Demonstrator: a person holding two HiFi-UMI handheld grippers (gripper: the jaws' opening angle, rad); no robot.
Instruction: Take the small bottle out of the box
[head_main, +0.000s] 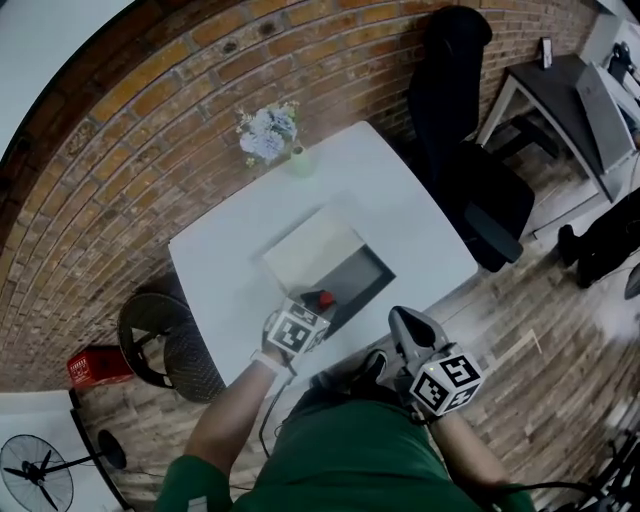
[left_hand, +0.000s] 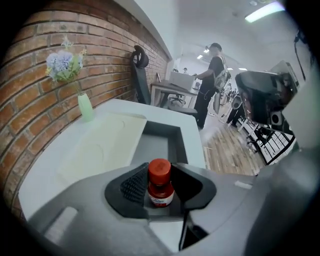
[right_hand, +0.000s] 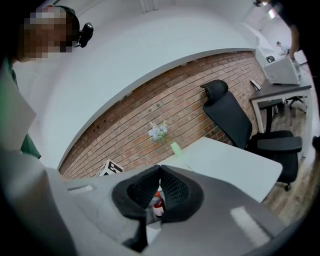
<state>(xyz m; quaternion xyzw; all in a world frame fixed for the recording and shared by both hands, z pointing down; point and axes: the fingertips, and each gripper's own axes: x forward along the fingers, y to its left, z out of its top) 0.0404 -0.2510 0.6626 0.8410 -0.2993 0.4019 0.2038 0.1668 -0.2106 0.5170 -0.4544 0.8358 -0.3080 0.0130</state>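
Bottle first: the small bottle (left_hand: 160, 172) is standing upright, red cap on top, so its long axis runs pretty much vertical and crosswise to the line the jaws close along. It sits right between the jaws of the left gripper (left_hand: 161, 186). The pads are narrowed in on its body from both sides, and the cap pokes up above them. So that gripper is only a little way open and it's clamped on the bottle, nothing else in there.

The box (left_hand: 161, 137) lies just past the left gripper's tips, grey inside, with its pale lid (left_hand: 102, 147) folded flat off to the gripper's left. From the head view the bottle is over the near edge of the box. Can't tell whether its base is clear of the box floor.

The right gripper (right_hand: 160, 168) has its jaw tips touching each other, closed up with nothing held. It's off to the right of the left one, near the edge of the white table (head_main: 405, 205). The bottle is ahead of it and apart from it; you can spot it through the little gap under the closed tips.
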